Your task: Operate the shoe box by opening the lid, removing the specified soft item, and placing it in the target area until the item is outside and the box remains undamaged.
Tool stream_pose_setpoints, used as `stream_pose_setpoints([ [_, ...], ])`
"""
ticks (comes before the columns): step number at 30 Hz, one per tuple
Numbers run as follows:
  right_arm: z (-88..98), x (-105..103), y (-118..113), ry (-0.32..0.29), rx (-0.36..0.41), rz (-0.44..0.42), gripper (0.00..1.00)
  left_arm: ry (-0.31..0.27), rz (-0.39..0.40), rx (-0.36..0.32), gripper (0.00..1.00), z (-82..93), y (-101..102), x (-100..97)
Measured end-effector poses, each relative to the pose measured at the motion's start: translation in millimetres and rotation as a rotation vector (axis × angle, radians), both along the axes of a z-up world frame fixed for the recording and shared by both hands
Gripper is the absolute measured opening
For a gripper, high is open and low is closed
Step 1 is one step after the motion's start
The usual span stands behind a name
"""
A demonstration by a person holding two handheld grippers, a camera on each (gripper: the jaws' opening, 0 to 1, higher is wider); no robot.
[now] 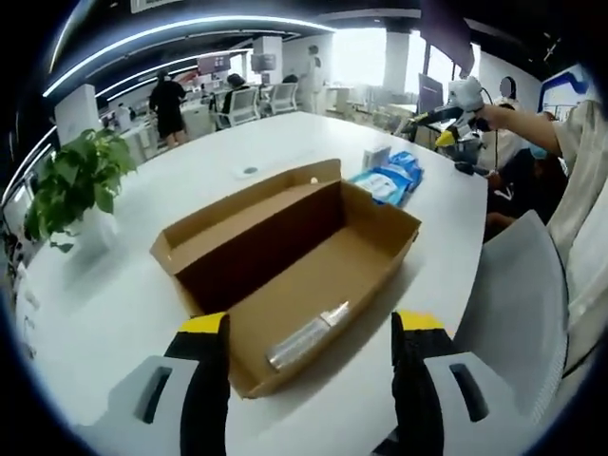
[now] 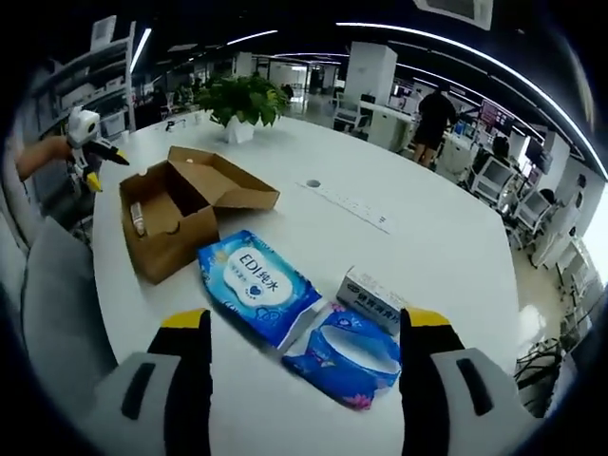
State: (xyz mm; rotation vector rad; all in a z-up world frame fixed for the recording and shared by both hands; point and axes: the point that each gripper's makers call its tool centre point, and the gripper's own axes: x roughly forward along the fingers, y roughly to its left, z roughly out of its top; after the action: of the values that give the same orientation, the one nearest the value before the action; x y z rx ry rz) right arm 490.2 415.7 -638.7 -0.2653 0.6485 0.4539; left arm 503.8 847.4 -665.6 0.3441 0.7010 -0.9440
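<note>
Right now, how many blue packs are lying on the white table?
2. A big blue wipes pack lies flat beside the open cardboard box. A smaller blue tissue pack lies next to it, against a small white box. Nothing seems hidden.

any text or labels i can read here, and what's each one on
"EDI" followed by Chinese characters: on the blue wipes pack on the white table.
Small white box: dark print, too blurred to read.
Second blue pack: no legible text.
Cardboard box: no print visible.
</note>
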Motion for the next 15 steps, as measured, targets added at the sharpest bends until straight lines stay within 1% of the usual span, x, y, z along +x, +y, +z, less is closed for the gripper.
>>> stream_pose_setpoints([
  [5, 4.9, -14.3, 7.8, -0.015, 0.013, -0.009, 0.82, 0.005, -0.033, 0.016, 0.69, -0.8, -4.1, 6.1],
  [8, 5.4, -23.7, 12.3, -0.014, 0.021, -0.016, 0.86, 0.010, -0.060, 0.020, 0.67, -1.5, -7.9, 10.6],
  [11, 6.8, -32.4, 17.4, -0.012, 0.042, -0.033, 0.92, 0.026, -0.081, 0.037, 0.66, -6.1, -9.1, 17.4],
  [15, 12.2, -42.0, 22.3, -0.024, 0.058, -0.059, 0.95, 0.036, -0.105, 0.046, 0.65, -8.7, -10.9, 23.1],
])
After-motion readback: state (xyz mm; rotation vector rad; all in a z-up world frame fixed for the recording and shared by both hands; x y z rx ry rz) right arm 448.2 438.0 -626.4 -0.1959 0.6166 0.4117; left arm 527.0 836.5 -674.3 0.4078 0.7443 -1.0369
